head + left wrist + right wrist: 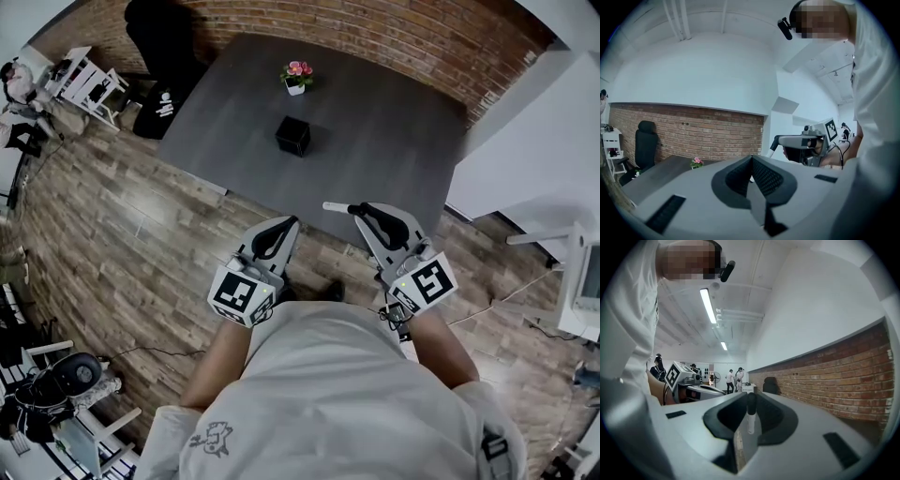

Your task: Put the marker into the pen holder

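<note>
Right tongs (750,400) clamp the marker (750,419) near its dark end; left tongs (751,164) closed, empty. Marker likely light, stiff, slick; mid-barrel hold would pivot less.

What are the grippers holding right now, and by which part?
The right gripper holds the marker by its dark end, with the white end sticking out. The left gripper holds nothing.

The person is wearing a white short-sleeved T-shirt (328,394) that is showing a small dark printed figure (214,437) at seven o'clock.
</note>
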